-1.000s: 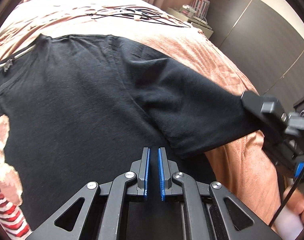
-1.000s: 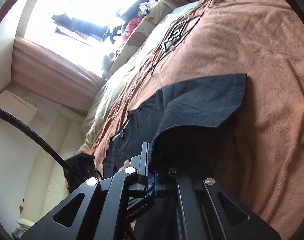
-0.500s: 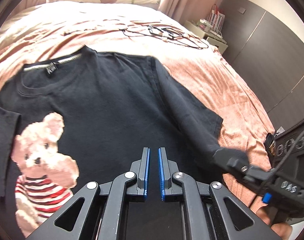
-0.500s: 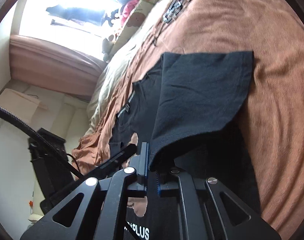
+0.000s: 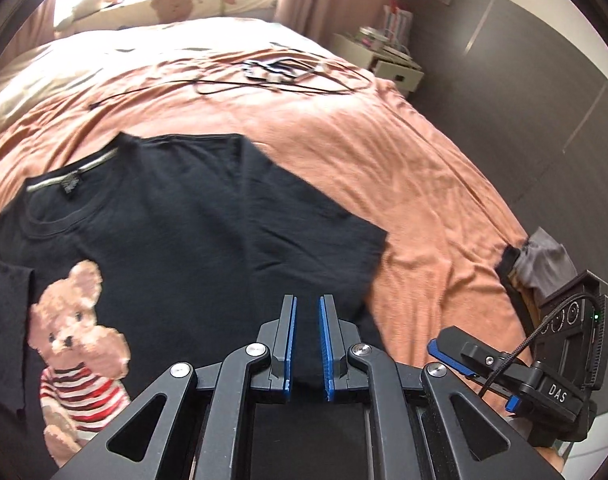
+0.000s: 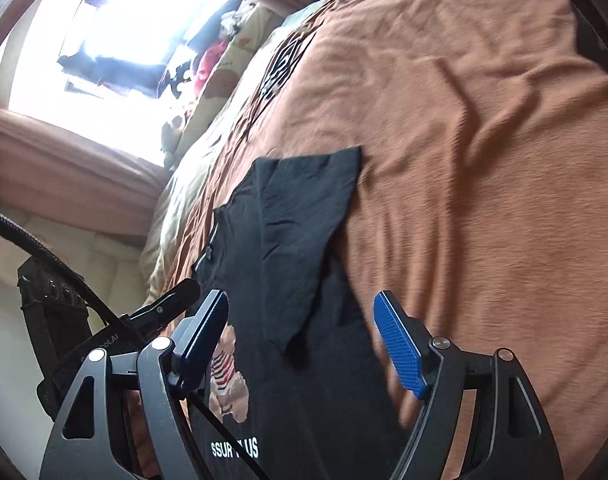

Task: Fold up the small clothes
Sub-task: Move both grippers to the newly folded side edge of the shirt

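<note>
Lying flat on the orange bedspread (image 5: 424,184), the black T-shirt (image 5: 192,240) shows its whole bear print (image 5: 76,344) only in the left wrist view, where the left gripper (image 5: 307,344) hangs above it, jaws nearly together on nothing. From the right wrist, the right gripper (image 6: 304,344) has just been opening its jaws, now wide apart and empty over the folded-in sleeve (image 6: 304,224), with white lettering (image 6: 234,449) seen at the hem.

The left gripper (image 5: 307,344) points steeply downward, its 2 blue pads nearly together with only a narrow slit between them and nothing pinched. The right gripper (image 6: 304,344) has just been opening; its jaws stand wide apart, holding nothing.
</note>
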A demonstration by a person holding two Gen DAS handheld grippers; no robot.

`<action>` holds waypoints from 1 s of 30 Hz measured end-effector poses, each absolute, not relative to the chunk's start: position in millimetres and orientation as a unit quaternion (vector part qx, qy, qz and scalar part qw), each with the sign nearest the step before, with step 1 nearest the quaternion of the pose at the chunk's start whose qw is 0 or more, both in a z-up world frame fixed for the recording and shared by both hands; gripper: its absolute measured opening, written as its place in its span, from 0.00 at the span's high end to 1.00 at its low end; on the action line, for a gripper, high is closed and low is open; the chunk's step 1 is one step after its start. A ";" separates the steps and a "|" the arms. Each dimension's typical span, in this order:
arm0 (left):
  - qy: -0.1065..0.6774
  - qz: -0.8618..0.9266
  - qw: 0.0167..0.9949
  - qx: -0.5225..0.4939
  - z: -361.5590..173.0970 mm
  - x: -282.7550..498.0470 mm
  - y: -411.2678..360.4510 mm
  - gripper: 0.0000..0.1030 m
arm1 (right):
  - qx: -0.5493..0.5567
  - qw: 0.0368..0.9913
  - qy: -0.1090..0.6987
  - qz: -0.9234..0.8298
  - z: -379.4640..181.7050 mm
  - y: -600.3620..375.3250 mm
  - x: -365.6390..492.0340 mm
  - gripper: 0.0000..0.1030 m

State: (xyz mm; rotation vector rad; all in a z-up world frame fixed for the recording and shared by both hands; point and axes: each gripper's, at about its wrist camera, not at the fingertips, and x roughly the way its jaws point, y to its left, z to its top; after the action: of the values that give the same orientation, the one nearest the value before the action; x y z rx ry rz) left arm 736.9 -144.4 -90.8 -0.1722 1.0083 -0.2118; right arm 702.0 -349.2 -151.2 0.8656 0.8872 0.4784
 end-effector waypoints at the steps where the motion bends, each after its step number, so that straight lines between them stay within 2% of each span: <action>1: 0.484 -0.107 0.865 -0.079 -92.9 738.9 -151.7 0.88 | 0.403 0.792 0.407 0.213 -149.1 -356.8 702.1 0.28; 3: 0.490 -0.115 0.861 -0.071 -98.7 743.9 -164.6 0.88 | 0.402 0.798 0.400 0.203 -147.6 -360.3 698.7 0.30; 6: 0.500 -0.124 0.855 -0.062 -108.9 753.0 -182.7 0.87 | 0.407 0.801 0.392 0.198 -144.7 -369.0 700.2 0.40; 8: 0.507 -0.130 0.850 -0.060 -116.7 760.2 -193.0 0.75 | 0.410 0.800 0.391 0.197 -144.9 -373.3 705.8 0.46; 10: 0.507 -0.132 0.850 -0.059 -124.2 767.1 -201.8 0.46 | 0.409 0.801 0.390 0.196 -144.1 -373.6 700.2 0.50; 11: 0.502 -0.134 0.852 -0.058 -127.0 769.9 -205.8 0.42 | 0.408 0.802 0.390 0.195 -144.3 -374.5 703.1 0.55; 14: 0.501 -0.133 0.854 -0.047 -137.4 780.8 -217.4 0.42 | 0.414 0.798 0.392 0.195 -147.6 -378.6 705.4 0.61; 26: 0.516 -0.124 0.848 0.016 -181.9 824.6 -246.4 0.44 | 0.404 0.800 0.405 0.178 -148.6 -389.6 705.6 0.61; 27: 0.512 -0.122 0.850 0.019 -184.5 827.0 -247.5 0.46 | 0.404 0.800 0.406 0.179 -148.3 -389.1 705.4 0.61; 30: 0.506 -0.115 0.854 0.022 -186.1 831.4 -246.4 0.65 | 0.404 0.798 0.408 0.184 -147.8 -386.3 705.5 0.61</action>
State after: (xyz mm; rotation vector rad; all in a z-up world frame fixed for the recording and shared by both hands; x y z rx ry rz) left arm 831.4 -246.4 -186.1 0.0470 1.0648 -0.2411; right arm 705.5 -386.3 -147.8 0.8663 0.8758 0.3958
